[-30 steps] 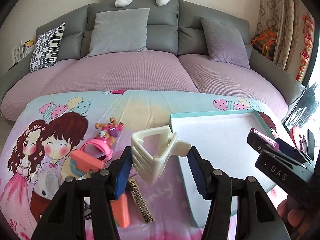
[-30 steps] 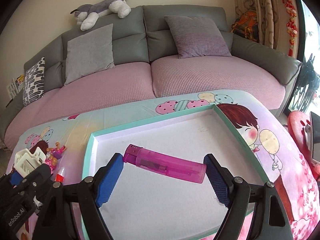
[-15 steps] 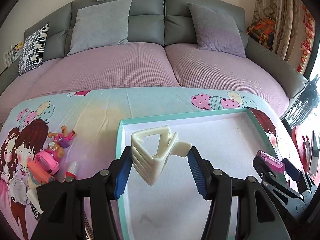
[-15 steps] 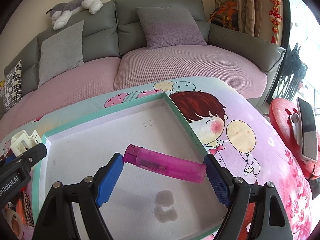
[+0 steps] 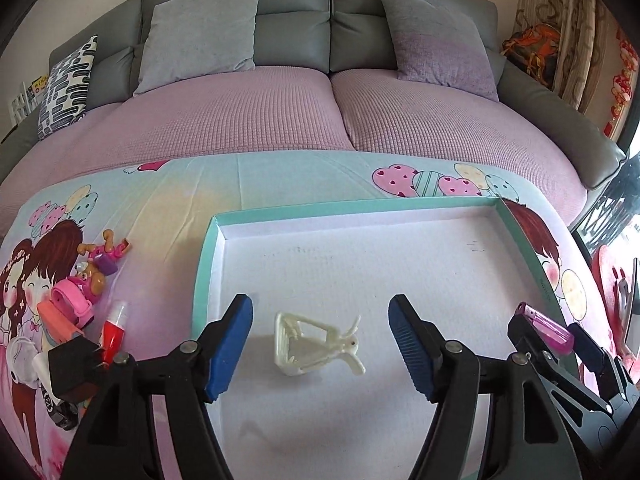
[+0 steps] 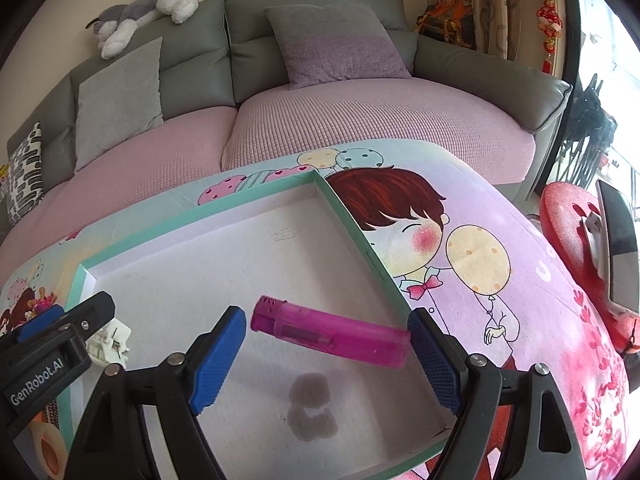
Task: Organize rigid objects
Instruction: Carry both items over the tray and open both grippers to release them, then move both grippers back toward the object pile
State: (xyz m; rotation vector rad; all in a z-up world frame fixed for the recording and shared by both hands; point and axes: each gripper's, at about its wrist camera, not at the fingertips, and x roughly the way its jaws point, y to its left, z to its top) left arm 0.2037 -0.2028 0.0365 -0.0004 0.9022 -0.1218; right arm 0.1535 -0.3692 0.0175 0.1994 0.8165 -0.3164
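1. We work over a table spread with a cartoon cloth [image 5: 168,208], a sofa [image 5: 280,120] behind it.
2. The tray [image 5: 202,264], white inside with a teal rim, is where we gather the hard items.
3. Our left gripper [image 5: 321,350] has just been opening; its jaws stand wide and released, touching nothing.
4. Our right gripper [image 6: 326,354] looks loosened around the lighter [image 6: 332,336]: the far end touches the right pad, the cap end is clear of the left pad, so we cannot tell whether it is truly free.
5. The hair clip [image 5: 316,346] lies on the tray floor between the left jaws; we judge its drop done.
6. Toys [image 5: 92,284] and a red bottle [image 5: 114,330] wait on the cloth left of the tray.
7. Next: let the lighter go completely, then reach left for another.
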